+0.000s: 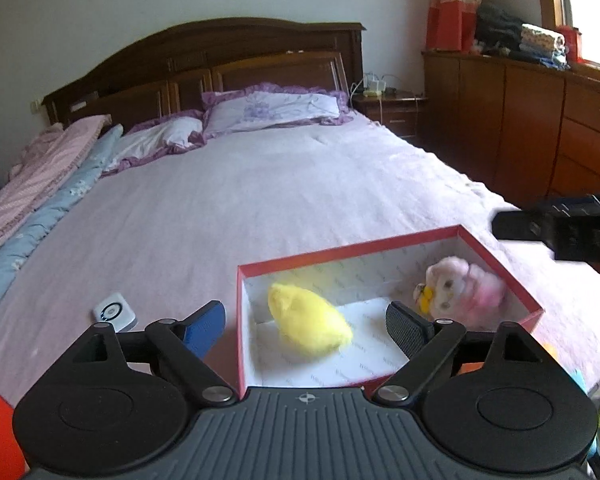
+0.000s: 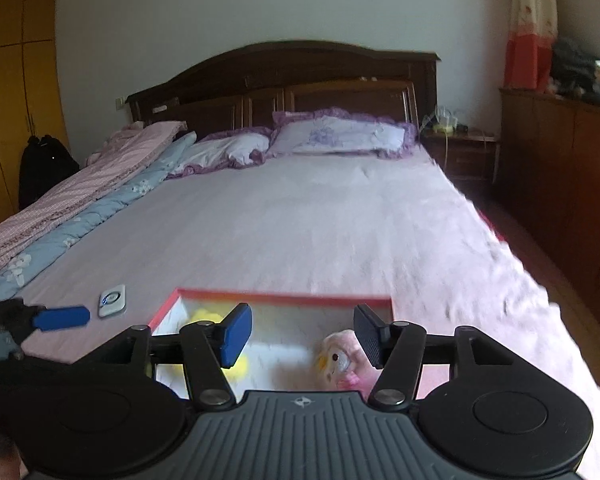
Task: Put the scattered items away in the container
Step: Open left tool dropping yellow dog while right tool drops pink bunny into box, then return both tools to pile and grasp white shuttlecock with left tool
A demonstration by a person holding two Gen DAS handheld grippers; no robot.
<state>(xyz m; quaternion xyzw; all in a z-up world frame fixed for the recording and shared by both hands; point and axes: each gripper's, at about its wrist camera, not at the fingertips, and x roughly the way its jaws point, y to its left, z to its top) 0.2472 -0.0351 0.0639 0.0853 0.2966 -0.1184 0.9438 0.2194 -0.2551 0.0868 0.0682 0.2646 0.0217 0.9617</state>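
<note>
Red-rimmed box (image 1: 348, 249) with two plush toys (image 1: 308, 320)

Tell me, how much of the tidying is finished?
Two toys are already in the red box: a yellow plush and a pink plush. Nothing is in hand: the left gripper and right gripper are both open and empty. A small white device lies on the bed left of the box, likely next.
</note>
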